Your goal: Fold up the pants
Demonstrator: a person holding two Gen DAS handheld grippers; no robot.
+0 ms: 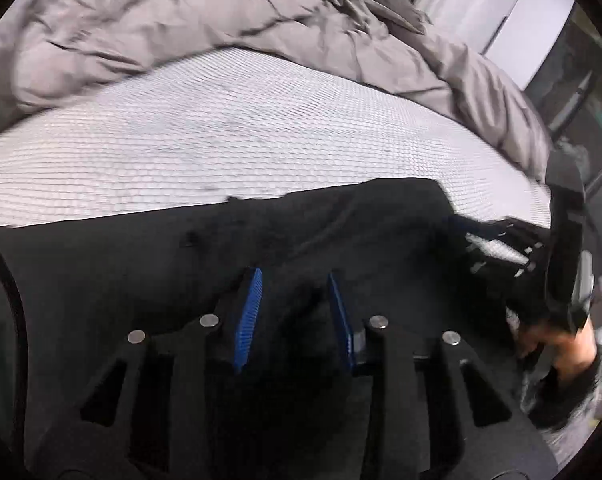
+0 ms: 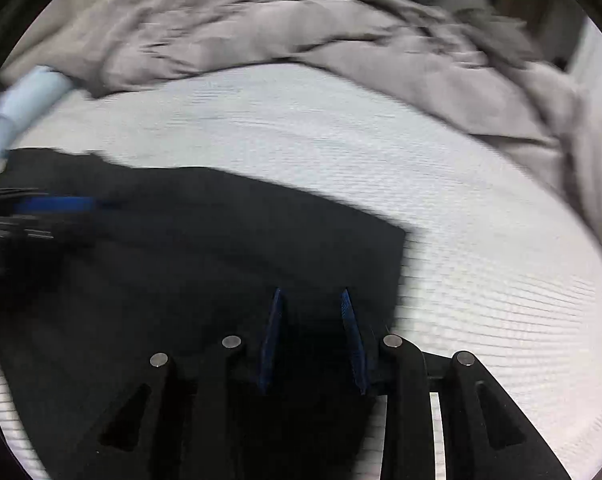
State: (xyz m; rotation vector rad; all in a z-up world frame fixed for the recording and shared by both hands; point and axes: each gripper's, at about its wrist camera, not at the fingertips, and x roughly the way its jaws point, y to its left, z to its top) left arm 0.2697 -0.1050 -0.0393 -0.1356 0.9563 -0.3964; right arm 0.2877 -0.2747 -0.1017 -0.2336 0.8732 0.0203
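A: Where do the black pants [image 1: 149,264] lie?

B: Flat on the white textured mattress [image 1: 221,136], spread under and ahead of both sets of jaws. The left gripper [image 1: 295,280] has its blue pads parted, dark cloth bunched between them; whether it is pinched cannot be told.

A: And the other?

B: The right gripper [image 2: 312,294] stands parted too, over the pants' right edge [image 2: 397,276], bare mattress just to its right.

A: The room?

B: A rumpled grey duvet [image 2: 301,28] is heaped beyond the jaws, a pale wall [image 1: 513,16] behind it; both views are motion-blurred
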